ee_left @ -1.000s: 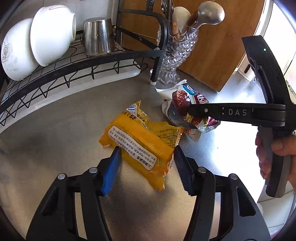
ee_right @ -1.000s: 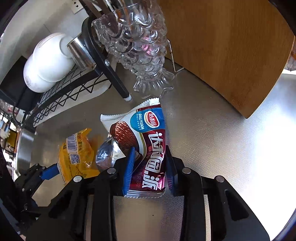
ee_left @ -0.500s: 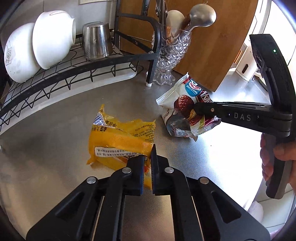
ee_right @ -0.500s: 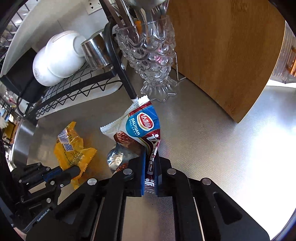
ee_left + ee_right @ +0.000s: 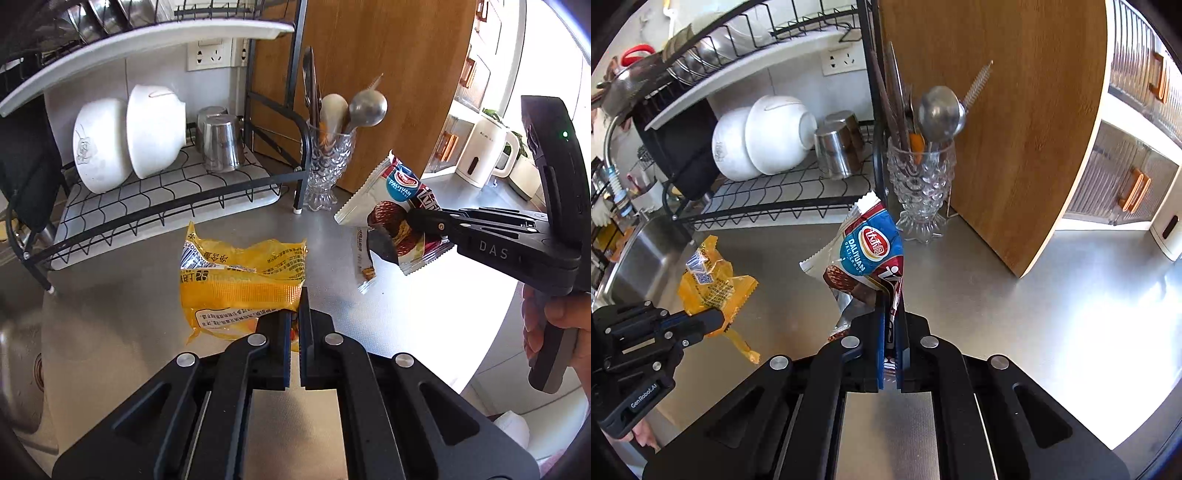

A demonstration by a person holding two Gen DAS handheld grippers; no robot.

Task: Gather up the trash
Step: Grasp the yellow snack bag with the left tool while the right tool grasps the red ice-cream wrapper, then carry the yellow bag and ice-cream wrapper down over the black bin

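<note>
- Left gripper (image 5: 294,317): jaws pressed together on one edge of the yellow wrapper (image 5: 240,280). The pinch sits at the margin, so the rest of the film hangs free and crumpled ahead of the jaws.
- Yellow wrapper, right wrist view (image 5: 709,280): clear of the table (image 5: 1052,314), with a twisted tail drooping below the left gripper (image 5: 720,319).
- Right gripper (image 5: 891,295): jaws closed on the lower end of the red wrapper (image 5: 868,254). The foil is clamped flat between the blue pads, and its blue logo end stands up and forward.
- Red wrapper, left wrist view (image 5: 391,218): held above the table (image 5: 129,295) by the right gripper (image 5: 413,218). A torn strip dangles beneath it; whether that strip touches the table cannot be told.
- Both wrappers are thin, limp film, so an edge pinch suffices to carry them, though loose ends may sway or snag.
- Rack (image 5: 166,192) with bowls (image 5: 129,140) and steel cups (image 5: 221,147), and a glass holder (image 5: 328,173) with spoons, stand behind the wrappers, well apart from both grippers.
- A board (image 5: 997,129) leans just behind the holder. A sink (image 5: 639,258) lies beside the left gripper.
- Judged stage: both pieces of trash are picked up; no bin is visible, so a destination remains to be found.
</note>
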